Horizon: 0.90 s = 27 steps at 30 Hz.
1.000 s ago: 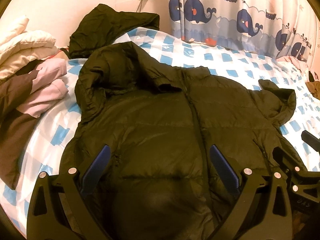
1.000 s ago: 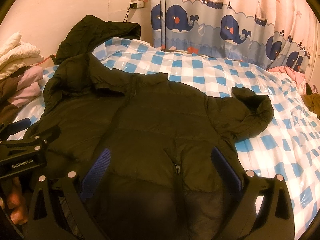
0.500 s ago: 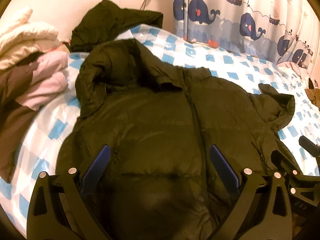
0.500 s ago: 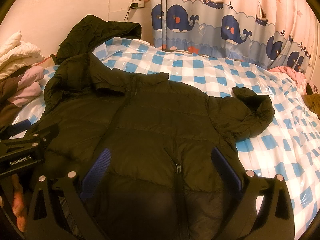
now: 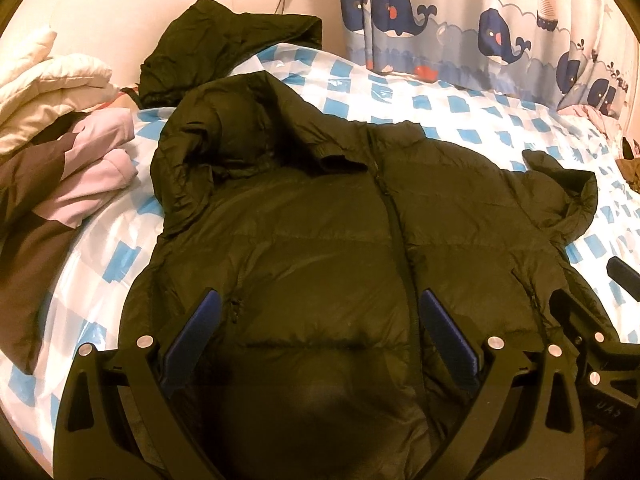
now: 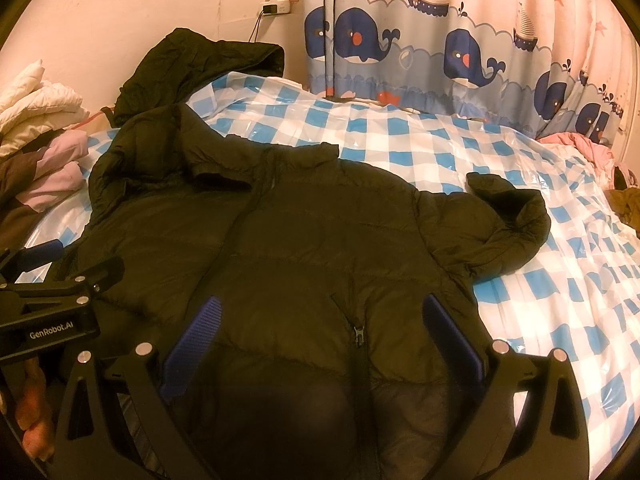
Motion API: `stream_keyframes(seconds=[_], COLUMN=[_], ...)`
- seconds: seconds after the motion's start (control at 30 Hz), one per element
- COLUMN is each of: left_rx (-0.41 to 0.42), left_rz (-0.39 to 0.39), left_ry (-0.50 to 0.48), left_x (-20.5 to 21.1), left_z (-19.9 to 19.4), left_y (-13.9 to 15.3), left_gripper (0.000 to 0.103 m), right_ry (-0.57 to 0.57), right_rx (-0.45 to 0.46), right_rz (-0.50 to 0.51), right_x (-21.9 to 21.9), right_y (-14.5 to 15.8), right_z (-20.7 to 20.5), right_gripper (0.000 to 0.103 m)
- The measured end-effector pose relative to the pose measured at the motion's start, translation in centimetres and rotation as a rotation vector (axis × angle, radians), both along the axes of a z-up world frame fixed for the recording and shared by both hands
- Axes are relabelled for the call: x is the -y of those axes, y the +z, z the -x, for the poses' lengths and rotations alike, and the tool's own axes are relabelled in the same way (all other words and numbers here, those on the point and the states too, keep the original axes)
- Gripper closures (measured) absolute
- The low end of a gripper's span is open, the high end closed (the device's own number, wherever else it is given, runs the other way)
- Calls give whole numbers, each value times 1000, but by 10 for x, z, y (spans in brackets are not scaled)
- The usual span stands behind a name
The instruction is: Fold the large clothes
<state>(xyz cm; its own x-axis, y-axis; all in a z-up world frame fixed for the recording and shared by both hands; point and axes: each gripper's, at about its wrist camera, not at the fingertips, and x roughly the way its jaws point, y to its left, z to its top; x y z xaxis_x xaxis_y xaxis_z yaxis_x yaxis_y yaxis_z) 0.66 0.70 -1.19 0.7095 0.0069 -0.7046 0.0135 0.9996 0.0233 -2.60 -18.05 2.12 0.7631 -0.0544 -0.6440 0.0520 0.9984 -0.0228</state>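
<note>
Where "GenRobot.AI" is printed on the left gripper [image 6: 60, 264], the jacket [image 6: 320, 248] is spread flat; bare checkered bed [image 6: 560, 300] lies rightward; both grippers' fingers [image 5: 192, 336] are held wide.

A: How are the two claws?
B: The left claw [image 5: 318, 332] has its jaws wide apart, low in the frame. The right claw [image 6: 320, 332] too.
A: Any hand?
B: Fingers [image 6: 34, 412] at lower left, right view.

Two dark puffer jackets: one spread flat [image 5: 320, 240], one bunched behind [image 5: 224, 40]. One bed [image 6: 400, 140], one clothes pile [image 5: 60, 140].
</note>
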Motion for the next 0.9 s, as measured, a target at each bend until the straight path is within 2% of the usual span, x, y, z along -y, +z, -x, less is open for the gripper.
stream_keyframes(seconds=[0.9], left_rx=[1], left_rz=[-3], left_ry=[0], left_x=[1], left_z=[0], left_y=[0], left_gripper=[8], right_ry=[0], right_rx=[-4], right_rz=[-3], right_x=[1], right_y=[-1], right_z=[-1], right_gripper=[6])
